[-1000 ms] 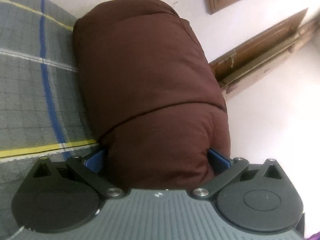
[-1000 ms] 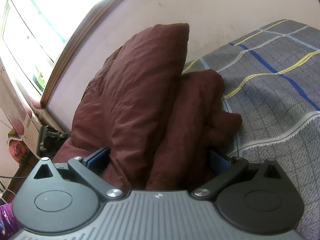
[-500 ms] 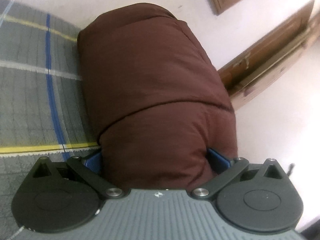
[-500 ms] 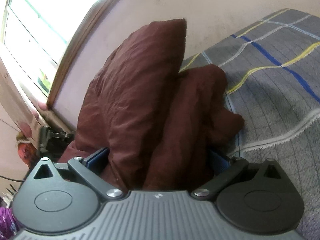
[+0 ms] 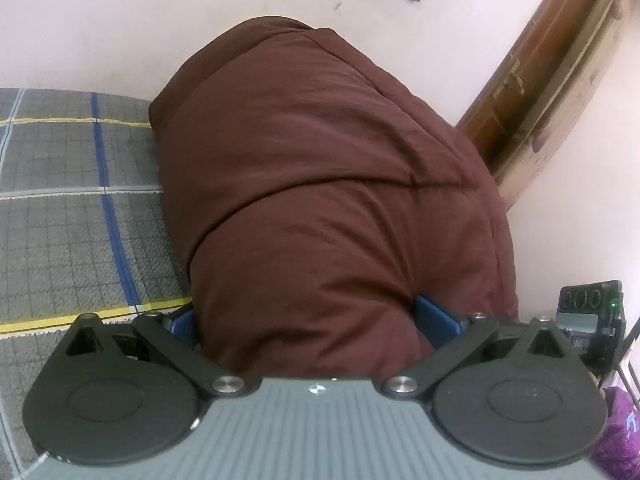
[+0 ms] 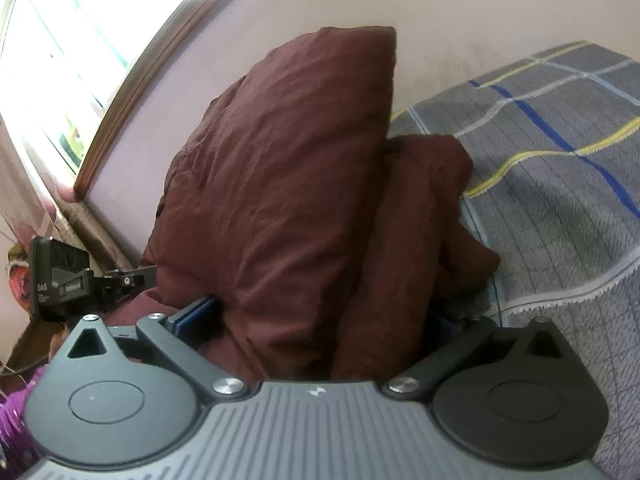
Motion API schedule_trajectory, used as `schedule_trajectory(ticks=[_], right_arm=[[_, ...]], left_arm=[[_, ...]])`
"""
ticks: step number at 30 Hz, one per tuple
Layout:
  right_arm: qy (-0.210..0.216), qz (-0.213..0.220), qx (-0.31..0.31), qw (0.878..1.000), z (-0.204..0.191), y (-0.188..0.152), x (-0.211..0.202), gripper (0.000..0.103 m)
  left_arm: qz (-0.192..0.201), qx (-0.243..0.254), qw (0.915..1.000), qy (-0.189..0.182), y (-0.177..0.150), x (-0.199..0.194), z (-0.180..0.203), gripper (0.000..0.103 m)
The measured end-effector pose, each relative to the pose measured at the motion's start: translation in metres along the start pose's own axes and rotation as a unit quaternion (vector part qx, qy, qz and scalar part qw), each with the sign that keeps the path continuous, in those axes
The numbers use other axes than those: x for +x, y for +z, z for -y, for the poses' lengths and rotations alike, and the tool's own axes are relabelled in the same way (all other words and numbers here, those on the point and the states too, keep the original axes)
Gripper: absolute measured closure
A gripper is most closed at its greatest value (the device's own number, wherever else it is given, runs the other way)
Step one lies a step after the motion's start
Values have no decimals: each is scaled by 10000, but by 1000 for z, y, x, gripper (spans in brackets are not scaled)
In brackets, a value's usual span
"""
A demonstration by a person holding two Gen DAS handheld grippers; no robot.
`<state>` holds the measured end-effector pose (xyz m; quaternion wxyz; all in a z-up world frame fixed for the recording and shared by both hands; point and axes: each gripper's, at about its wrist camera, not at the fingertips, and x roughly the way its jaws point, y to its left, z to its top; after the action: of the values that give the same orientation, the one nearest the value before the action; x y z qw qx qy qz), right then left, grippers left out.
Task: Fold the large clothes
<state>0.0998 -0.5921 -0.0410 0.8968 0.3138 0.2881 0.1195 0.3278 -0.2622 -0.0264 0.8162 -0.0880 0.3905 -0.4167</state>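
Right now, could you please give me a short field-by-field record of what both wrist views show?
garment: maroon padded cloth, bundled in thick folds
left tool: shut on the cloth
right tool: shut on the cloth, two thick folds between its fingers
surface: grey plaid bedcover
backdrop: pale wall, window

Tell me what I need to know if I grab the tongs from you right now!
Left tongs: shut on the brown padded garment, a thick bundle bulging between both blue pads.
Right tongs: shut on the same garment, gripping several stacked layers.
Where it is: the garment is bunched and held up at the edge of the grey plaid bed cover, close to the wall; one lower fold sags toward the cover in the right wrist view.
Done: already doubled into thick layers.
Left: probably lay it on the cover, smooth it and finish folding. Keep both grips tight.
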Motion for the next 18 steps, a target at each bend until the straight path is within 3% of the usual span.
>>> schedule_trajectory(ticks=[5,9,11,14,18], right_arm=[[10,90,79,9999,3,-1,0,0],[-220,132,-136,9996,-8,-4,2,1],[-369,234,-522,9977,-24,-7,0,20],[-533,379,-934,9935,-43,-8,-7,41],[-660,553,-1046,9908,-54,-11,-16,51]], left_arm=[[-59,-6,10000,-32,-2,-1,-3,0],[44,176,9996,219,-5,-1,7,0],[157,394,9980,468,-9,-1,18,0],[280,485,9961,685,-12,-4,29,4],[403,537,9943,831,-14,-10,39,10]])
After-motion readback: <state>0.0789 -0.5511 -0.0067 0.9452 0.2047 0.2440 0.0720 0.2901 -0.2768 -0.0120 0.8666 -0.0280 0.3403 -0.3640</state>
